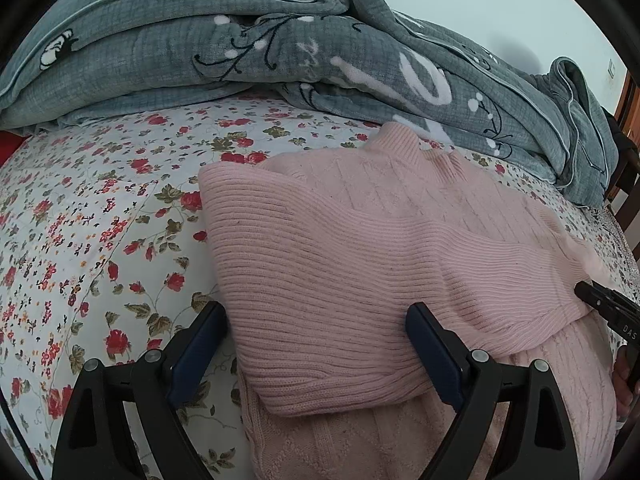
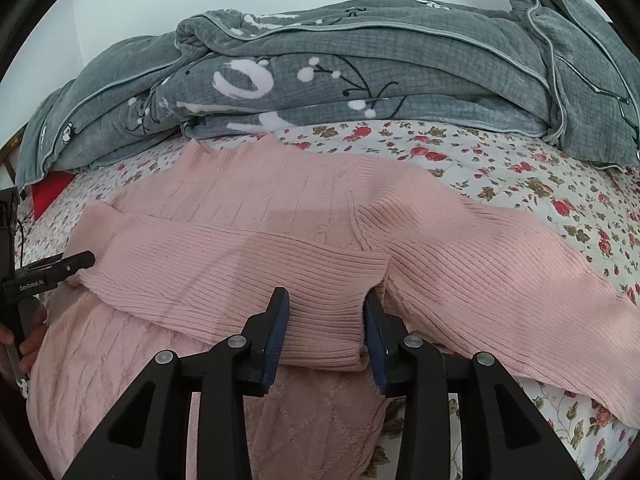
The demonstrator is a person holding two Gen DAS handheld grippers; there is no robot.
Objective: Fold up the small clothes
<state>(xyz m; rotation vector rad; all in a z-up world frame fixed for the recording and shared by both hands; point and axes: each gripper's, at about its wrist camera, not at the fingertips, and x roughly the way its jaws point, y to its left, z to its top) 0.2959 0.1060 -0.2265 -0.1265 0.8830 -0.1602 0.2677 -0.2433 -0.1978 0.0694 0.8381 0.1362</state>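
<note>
Presently we note the pink sweater (image 2: 248, 200) lying flat on the floral bed sheet (image 1: 100, 208), collar toward the grey quilt (image 2: 400, 80). One sleeve (image 2: 240, 276) is folded across the chest, its long axis side to side. The right gripper (image 2: 324, 316) straddles that sleeve's cuff, fingers partly apart, pads apparently off the knit. The left gripper (image 1: 320, 328) gapes wide over the fold, holding nothing. No containers in view.

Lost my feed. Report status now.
Left gripper open over folded sleeve. Right gripper open, cuff between jaws. Pink sweater half-folded. Nothing in the way.
</note>
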